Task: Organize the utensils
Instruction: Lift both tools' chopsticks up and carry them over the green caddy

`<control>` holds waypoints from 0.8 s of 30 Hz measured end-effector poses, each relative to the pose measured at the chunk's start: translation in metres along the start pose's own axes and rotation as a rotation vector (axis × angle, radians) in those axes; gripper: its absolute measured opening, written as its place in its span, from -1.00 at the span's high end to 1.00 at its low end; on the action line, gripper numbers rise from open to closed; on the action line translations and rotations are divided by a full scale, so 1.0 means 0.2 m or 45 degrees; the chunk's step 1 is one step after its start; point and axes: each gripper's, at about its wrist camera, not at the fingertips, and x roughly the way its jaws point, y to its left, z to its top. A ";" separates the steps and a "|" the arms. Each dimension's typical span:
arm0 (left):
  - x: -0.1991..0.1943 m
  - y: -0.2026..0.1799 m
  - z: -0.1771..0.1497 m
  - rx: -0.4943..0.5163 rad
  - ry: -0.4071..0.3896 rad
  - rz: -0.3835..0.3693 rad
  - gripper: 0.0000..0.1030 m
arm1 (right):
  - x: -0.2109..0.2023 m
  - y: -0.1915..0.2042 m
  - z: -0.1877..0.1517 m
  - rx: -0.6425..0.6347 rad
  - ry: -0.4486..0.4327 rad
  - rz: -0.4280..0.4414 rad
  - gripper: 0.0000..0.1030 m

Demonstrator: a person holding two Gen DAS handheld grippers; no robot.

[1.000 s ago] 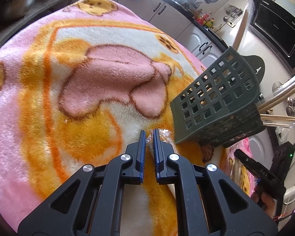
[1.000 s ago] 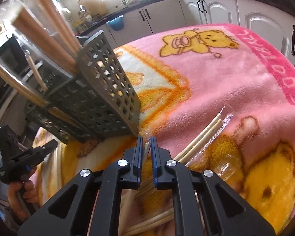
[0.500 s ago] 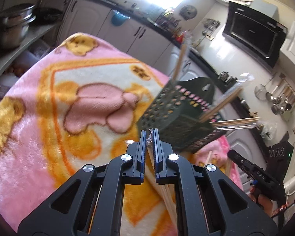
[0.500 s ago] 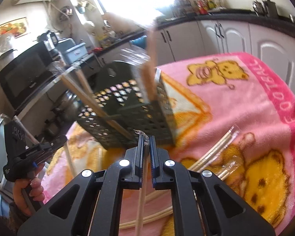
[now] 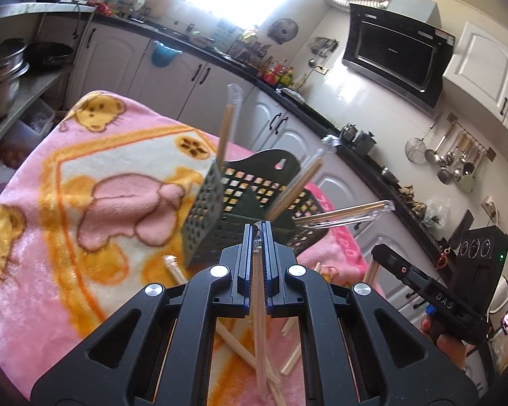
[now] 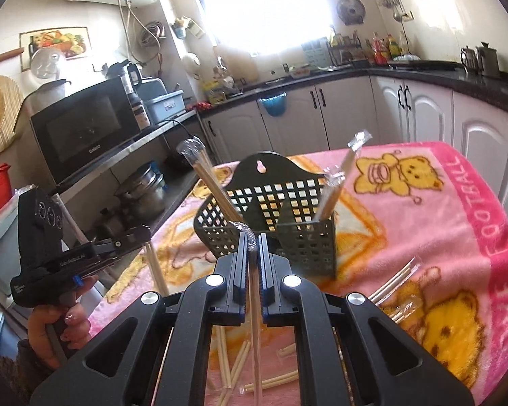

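We saw both grippers clamped on wrapped chopsticks: the left gripper [image 5: 256, 233] pinched one wrapped pair [image 5: 260, 321] by its upper end, its long axis hanging down toward 6 o'clock, and the right gripper [image 6: 253, 242] held another pair [image 6: 254, 321] likewise. The dark green slotted utensil basket [image 6: 308, 237] stood on the pink blanket [image 6: 423, 223] just ahead at 12 o'clock of each, about equally near. Loose pairs [image 6: 271, 380] lay below.
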 end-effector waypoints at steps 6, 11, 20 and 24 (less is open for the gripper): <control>-0.02 -0.10 0.03 0.048 -0.012 -0.062 0.95 | -0.07 0.04 0.02 -0.026 -0.048 0.005 0.88; -0.05 -0.21 0.07 0.113 -0.031 -0.113 0.97 | -0.13 0.07 0.05 -0.051 -0.087 0.000 0.88; -0.06 -0.33 0.14 0.189 -0.071 -0.160 0.97 | -0.21 0.09 0.09 -0.083 -0.160 -0.008 0.88; -0.06 -0.38 0.16 0.211 -0.085 -0.181 0.97 | -0.23 0.09 0.10 -0.077 -0.186 -0.010 0.88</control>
